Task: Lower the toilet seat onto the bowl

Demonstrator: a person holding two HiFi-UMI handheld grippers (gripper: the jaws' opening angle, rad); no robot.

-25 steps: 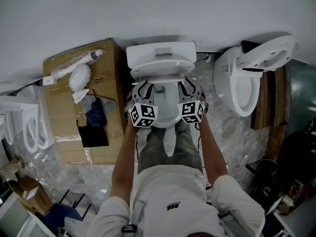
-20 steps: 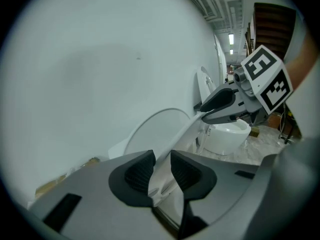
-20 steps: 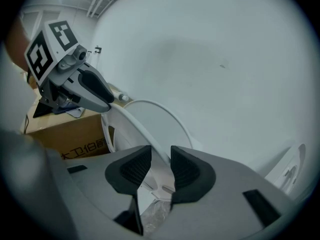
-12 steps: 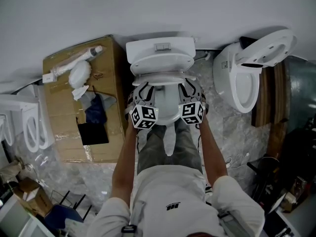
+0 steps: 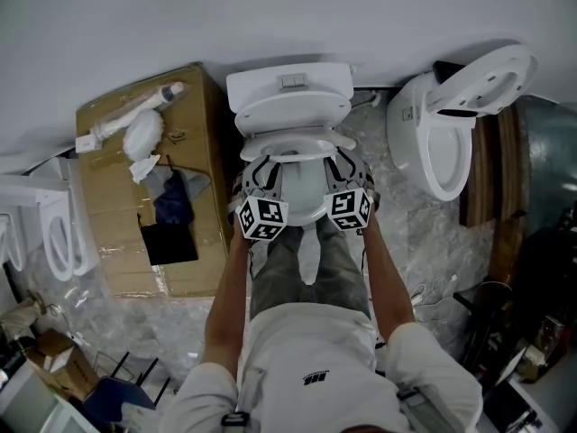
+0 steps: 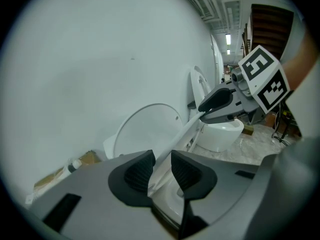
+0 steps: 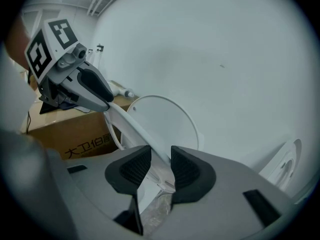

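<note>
Cardboard makes up the one box (image 5: 113,233) at the left of the head view. Next comes one toilet in the middle, then a second toilet (image 5: 433,142) at the right with its lid swung open. There are two grippers, one on each side of the single toilet seat (image 5: 293,144).

The left gripper (image 5: 260,174) has the seat's left rim running between its jaws. They stand a little apart, have just been opening slightly, and their pads are on the rim. The right gripper (image 5: 344,170) has its jaws nearly together, clamped on the right rim.

Half a second ago the seat lay closer to the raised lid (image 5: 288,111). Now it tilts further forward, clear of the lid and partway down, above the bowl (image 5: 302,192) and not on it. Both marker cubes sit slightly lower and nearer the person.

Nothing can be seen inside the box, but four things lie on top of it: a white tube-like part (image 5: 135,111), a white wrapped bundle (image 5: 144,138), a blue cloth (image 5: 171,204) and a flat black piece (image 5: 169,246). What the bowl holds cannot be told, since the seat and grippers cover most of it.
</note>
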